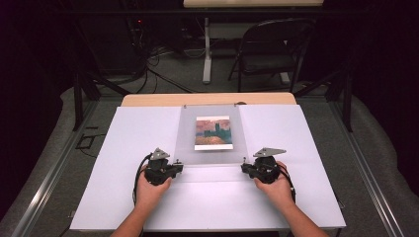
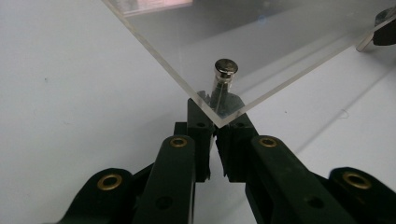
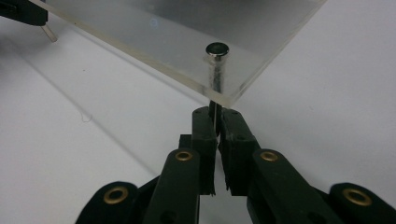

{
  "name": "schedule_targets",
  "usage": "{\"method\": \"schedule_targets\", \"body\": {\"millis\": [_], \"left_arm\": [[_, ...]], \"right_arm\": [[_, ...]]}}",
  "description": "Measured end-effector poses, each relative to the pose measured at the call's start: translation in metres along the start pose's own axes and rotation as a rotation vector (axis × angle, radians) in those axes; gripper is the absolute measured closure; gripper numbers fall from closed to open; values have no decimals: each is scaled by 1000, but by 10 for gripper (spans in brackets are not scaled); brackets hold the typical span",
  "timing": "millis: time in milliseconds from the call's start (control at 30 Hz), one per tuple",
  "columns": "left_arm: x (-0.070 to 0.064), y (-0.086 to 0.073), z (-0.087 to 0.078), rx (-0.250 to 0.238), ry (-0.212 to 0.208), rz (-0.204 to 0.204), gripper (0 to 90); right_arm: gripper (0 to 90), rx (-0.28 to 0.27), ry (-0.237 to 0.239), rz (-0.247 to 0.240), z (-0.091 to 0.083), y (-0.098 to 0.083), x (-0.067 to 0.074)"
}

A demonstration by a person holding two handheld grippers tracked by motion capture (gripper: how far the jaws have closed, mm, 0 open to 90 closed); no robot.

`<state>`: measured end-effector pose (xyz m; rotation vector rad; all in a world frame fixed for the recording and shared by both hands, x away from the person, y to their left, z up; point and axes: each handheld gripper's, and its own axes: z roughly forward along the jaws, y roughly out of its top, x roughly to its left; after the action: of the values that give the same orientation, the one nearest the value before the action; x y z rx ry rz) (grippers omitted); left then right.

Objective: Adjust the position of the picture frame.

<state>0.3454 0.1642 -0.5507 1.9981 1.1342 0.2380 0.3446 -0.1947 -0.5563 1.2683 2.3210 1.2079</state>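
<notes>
A: We have the left hand-held gripper [image 1: 179, 168] clamped on the metal pin [image 2: 225, 70] at the near left corner of the clear acrylic sheet [image 1: 212, 148], and the right hand-held gripper [image 1: 245, 169] clamped on the other pin [image 3: 217, 50] at the near right corner.

B: The sheet lies over the picture [image 1: 213, 132], mid-table, with its near edge raised off the white table [image 1: 123, 197].

A: What worries us?

B: Each pin is thin and smooth, and only the jaw tips pinch its shank. If we lift unevenly, a pin could slip out, and that corner would drop onto the print.

A: Twisting one corner against the other could also shift the sheet sideways and drag the picture with it.

B: Any writing?

A: We can read none; no brand or label on sheet, pins or print.
</notes>
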Motion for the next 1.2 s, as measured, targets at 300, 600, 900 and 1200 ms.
{"method": "schedule_targets", "body": {"millis": [300,600,900,1200], "left_arm": [[-4,0,-2,-15,-13,7,730],[-14,-4,-8,-34,16,43,571],[-16,-13,-23,-26,13,24,471],[-15,-21,-31,-36,34,80,364]], "right_arm": [[755,2,0,20,-2,-2,-1],[561,-2,-18,-40,-8,-2,10],[470,-1,-63,-141,-24,-8,21],[424,-44,-100,-165,-37,-14,18]]}}
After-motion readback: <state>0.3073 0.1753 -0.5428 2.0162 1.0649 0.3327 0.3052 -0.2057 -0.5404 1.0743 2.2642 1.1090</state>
